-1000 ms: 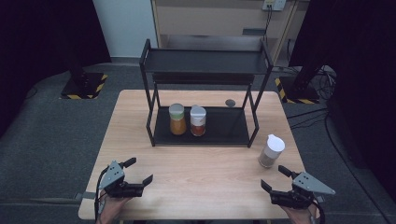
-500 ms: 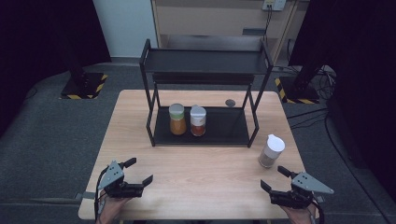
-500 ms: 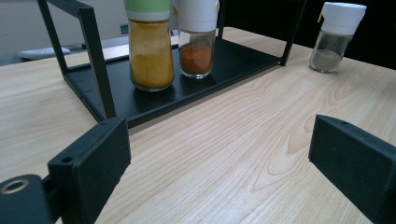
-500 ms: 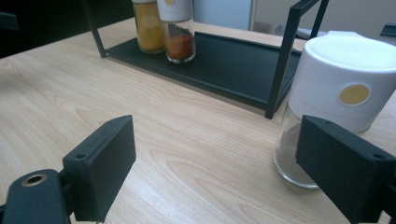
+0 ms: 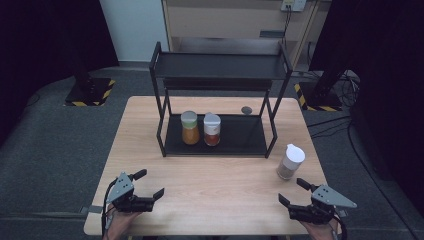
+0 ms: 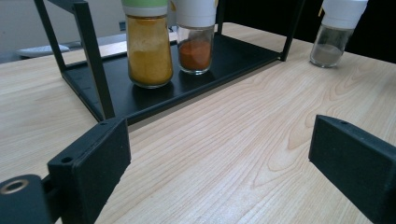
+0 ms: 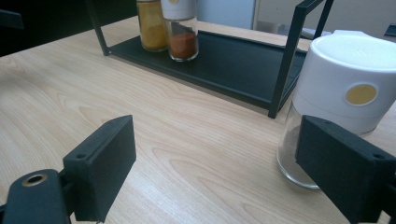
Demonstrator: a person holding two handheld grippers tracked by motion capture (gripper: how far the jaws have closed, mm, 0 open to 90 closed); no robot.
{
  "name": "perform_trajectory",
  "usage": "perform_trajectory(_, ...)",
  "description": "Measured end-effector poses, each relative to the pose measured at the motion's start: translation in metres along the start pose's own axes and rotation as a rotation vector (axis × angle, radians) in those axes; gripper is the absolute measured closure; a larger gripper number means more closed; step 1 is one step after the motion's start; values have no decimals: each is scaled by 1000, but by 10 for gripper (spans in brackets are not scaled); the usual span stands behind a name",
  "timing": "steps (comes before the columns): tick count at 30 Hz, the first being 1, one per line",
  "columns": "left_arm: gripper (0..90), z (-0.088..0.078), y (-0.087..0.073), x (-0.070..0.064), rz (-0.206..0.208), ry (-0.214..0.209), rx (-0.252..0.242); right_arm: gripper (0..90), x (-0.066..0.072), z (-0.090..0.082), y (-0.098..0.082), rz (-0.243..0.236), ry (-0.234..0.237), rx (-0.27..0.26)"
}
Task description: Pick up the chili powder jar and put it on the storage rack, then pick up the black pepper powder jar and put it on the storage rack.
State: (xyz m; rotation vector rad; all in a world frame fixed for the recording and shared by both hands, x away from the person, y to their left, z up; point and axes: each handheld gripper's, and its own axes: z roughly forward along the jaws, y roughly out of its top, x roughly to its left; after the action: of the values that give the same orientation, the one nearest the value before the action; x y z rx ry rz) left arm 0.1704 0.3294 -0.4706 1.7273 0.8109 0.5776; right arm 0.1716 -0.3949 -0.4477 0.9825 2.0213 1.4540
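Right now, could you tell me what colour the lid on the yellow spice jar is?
Pale green lid, clearest in the high view.

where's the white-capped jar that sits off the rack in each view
High view: the white-capped jar stands on the table, right of the rack's front right post.
Left gripper view: top right corner, beyond the rack's end.
Right gripper view: at the right, large and close, partly behind the right jaw.
Shared landmark: the red spice jar on the rack's lower shelf.
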Motion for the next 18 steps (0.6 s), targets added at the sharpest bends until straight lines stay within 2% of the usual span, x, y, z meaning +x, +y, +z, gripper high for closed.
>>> perform_trajectory(13,51,2,1,-2,11,-9,10,101,2,-2,1,2,-9,-10)
perform_trajectory(16,51,2,1,-2,12,-10,9,95,6,-4,5,-20,-31,-7)
perform_trajectory(18,51,2,2,-2,15,-8,11,92,7,-7,5,-15,-40,-18)
